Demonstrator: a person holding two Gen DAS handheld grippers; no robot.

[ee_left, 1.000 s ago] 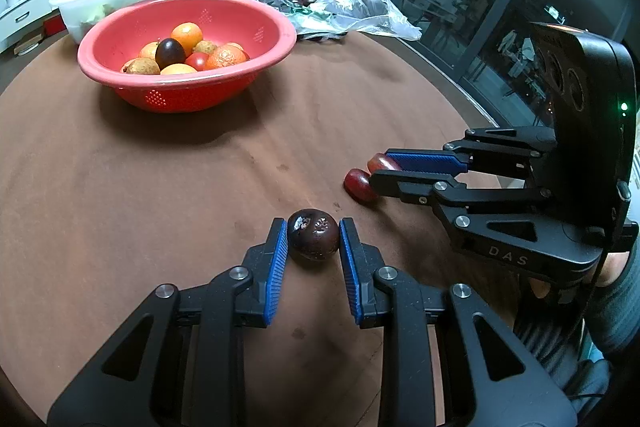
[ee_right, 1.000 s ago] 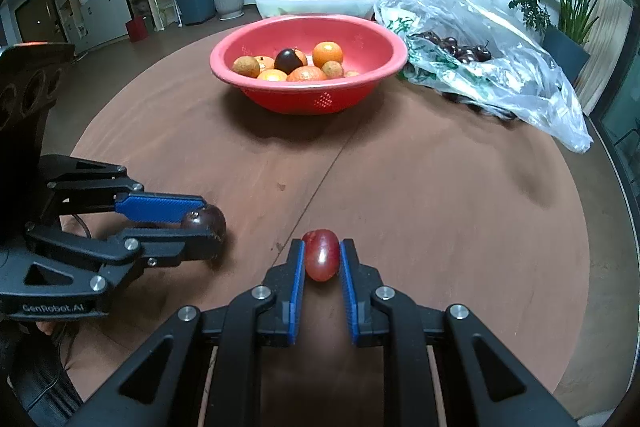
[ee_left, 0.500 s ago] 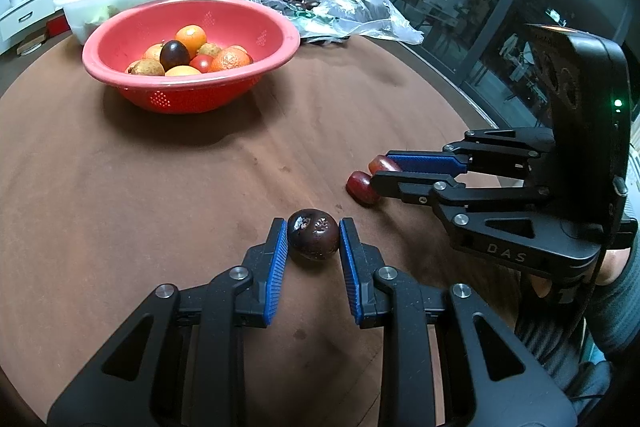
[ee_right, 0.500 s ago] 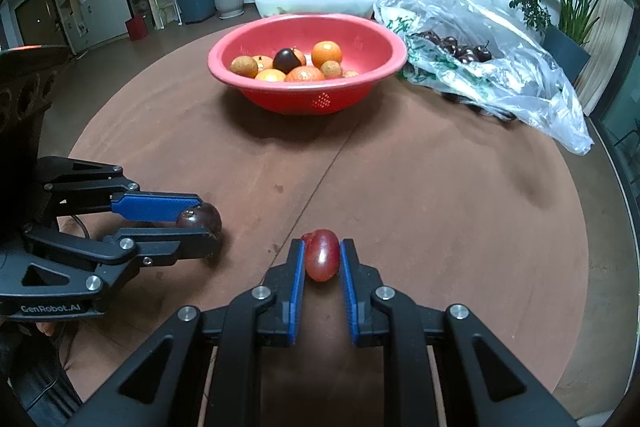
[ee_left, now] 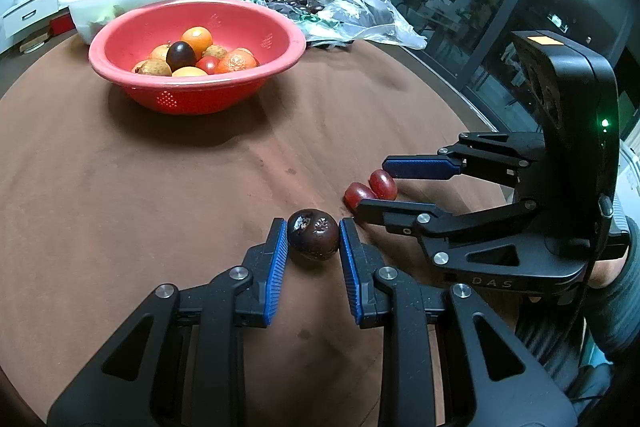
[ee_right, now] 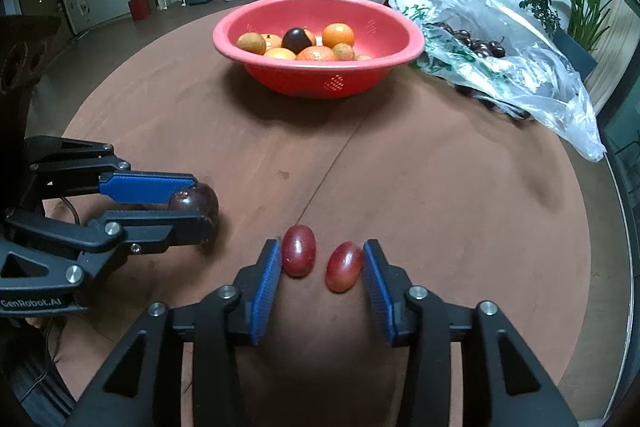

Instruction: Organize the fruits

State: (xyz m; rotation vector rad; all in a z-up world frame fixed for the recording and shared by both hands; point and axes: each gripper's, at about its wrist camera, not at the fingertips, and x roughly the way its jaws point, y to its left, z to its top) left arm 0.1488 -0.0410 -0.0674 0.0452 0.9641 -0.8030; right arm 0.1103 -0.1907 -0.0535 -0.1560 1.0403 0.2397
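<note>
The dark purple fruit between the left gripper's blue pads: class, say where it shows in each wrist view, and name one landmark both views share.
Left wrist view: the dark purple fruit sits just below centre, on the brown table, clamped between the left gripper pads.
Right wrist view: the same fruit is at mid-left, partly hidden behind a finger.
Shared landmark: the red bowl of mixed fruit, farther back.
</note>
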